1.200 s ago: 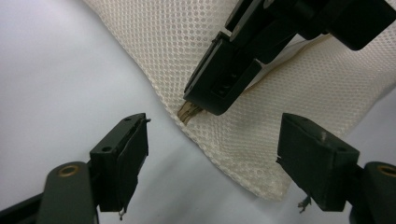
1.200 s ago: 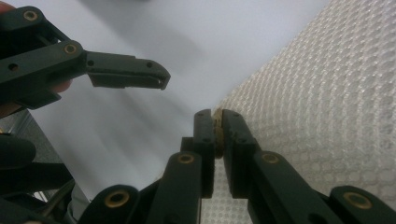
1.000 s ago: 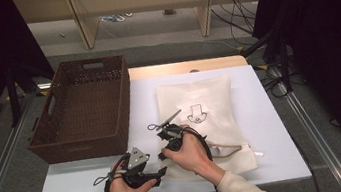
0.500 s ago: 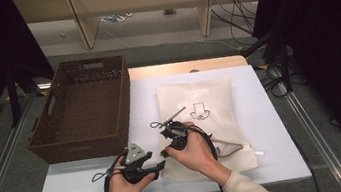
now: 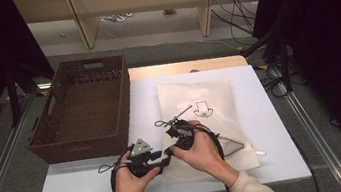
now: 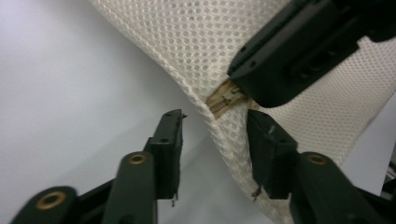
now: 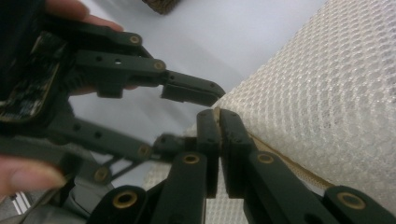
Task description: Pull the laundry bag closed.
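Left gripper view: mesh bag (image 6: 280, 140) corner sits between closing left tongs (image 6: 212, 144) — right tongs (image 6: 299, 51) clamp its zipper.

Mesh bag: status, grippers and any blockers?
Right gripper shut on mesh bag corner at its zipper end. Left gripper closing, straddling same corner, pads not yet pressing. Nothing in the way.

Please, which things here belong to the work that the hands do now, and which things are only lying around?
Part of the work:
- cream mesh zip bag
- its tan zipper end
- right gripper, shut on that corner
- left gripper, fingers astride the bag's edge

Only lying around:
- brown woven basket
- white table
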{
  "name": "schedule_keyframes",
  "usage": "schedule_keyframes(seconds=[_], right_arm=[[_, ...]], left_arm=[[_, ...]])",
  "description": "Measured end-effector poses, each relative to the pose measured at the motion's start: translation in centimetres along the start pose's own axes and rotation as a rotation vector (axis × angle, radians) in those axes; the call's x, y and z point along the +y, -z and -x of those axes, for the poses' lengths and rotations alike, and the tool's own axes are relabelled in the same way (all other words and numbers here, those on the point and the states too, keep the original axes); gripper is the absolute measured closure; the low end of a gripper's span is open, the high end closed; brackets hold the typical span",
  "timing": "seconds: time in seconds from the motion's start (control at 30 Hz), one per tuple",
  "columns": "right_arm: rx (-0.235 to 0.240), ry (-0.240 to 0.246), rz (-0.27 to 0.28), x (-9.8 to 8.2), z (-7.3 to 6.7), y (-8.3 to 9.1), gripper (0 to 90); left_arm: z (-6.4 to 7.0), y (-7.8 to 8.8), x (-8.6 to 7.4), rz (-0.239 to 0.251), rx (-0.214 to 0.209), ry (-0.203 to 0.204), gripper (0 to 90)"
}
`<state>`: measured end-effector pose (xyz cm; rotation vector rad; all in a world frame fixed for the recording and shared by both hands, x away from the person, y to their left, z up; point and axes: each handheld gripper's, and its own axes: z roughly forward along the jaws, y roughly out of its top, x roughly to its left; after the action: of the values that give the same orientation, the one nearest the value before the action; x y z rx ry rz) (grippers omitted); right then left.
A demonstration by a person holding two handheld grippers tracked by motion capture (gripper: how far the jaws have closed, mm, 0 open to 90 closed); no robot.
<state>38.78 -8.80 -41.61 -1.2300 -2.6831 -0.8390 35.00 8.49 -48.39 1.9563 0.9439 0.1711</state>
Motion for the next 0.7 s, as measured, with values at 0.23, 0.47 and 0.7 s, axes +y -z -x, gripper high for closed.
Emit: schedule_keyframes(seconds=[0.23, 0.47, 0.7], right_arm=[[-0.007, 0.017, 0.003, -0.31, 0.17, 0.29, 88.3], [-0.012, 0.008, 0.017, -0.64, 0.37, 0.62, 88.4], [-0.013, -0.014, 0.033, -0.87, 0.59, 0.89, 88.4]], left_arm=[[-0.47, -0.52, 0.19, 0.007, -0.026, 0.020, 72.4], [-0.17, -0.57, 0.25, 0.053, -0.066, 0.044, 83.1], [0.12, -0.26, 0.36, 0.088, -0.044, 0.027, 85.2]])
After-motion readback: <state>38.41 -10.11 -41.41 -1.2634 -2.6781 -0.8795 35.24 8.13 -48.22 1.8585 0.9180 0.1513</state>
